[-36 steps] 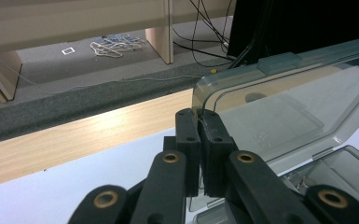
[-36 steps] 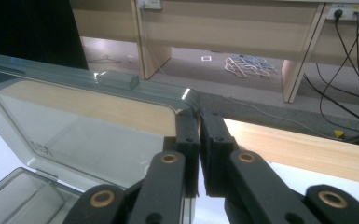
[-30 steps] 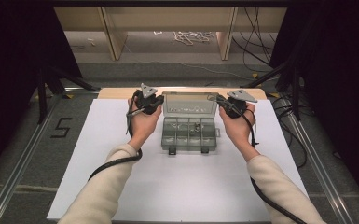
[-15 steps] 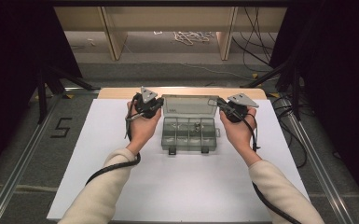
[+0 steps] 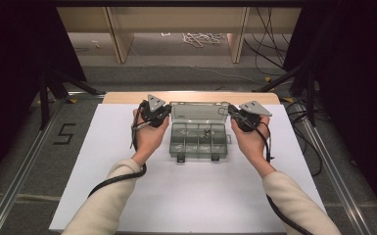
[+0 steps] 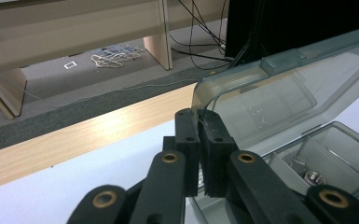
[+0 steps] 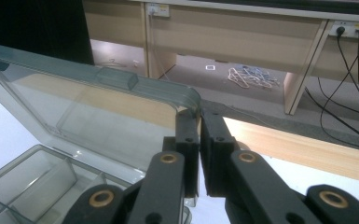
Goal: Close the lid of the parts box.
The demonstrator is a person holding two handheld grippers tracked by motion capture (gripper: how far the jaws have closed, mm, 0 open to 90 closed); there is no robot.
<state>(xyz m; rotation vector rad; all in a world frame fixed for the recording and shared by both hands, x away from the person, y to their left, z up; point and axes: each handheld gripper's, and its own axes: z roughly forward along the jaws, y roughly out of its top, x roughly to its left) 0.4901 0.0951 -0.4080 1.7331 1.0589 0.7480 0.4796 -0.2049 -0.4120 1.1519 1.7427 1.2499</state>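
A clear plastic compartment box (image 5: 198, 147) sits mid-table with its lid (image 5: 198, 111) raised at the far side. My left gripper (image 5: 164, 113) is shut on the lid's left corner; in the left gripper view the jaws (image 6: 199, 123) pinch the lid's rim (image 6: 270, 88). My right gripper (image 5: 232, 113) is shut on the lid's right corner, and in the right gripper view it (image 7: 199, 123) clamps the curved lid edge (image 7: 93, 100). Small metal parts (image 6: 307, 172) lie in one compartment.
The box rests on a white sheet (image 5: 127, 205) over a wooden tabletop (image 5: 127, 98). Two latches (image 5: 198, 157) jut from the box's front. Beyond the table are floor, cables (image 5: 200, 38) and wooden furniture legs.
Both grippers have shifted slightly toward me, holding the lid's corners. The lid looks a little shorter in the high view than a second ago.
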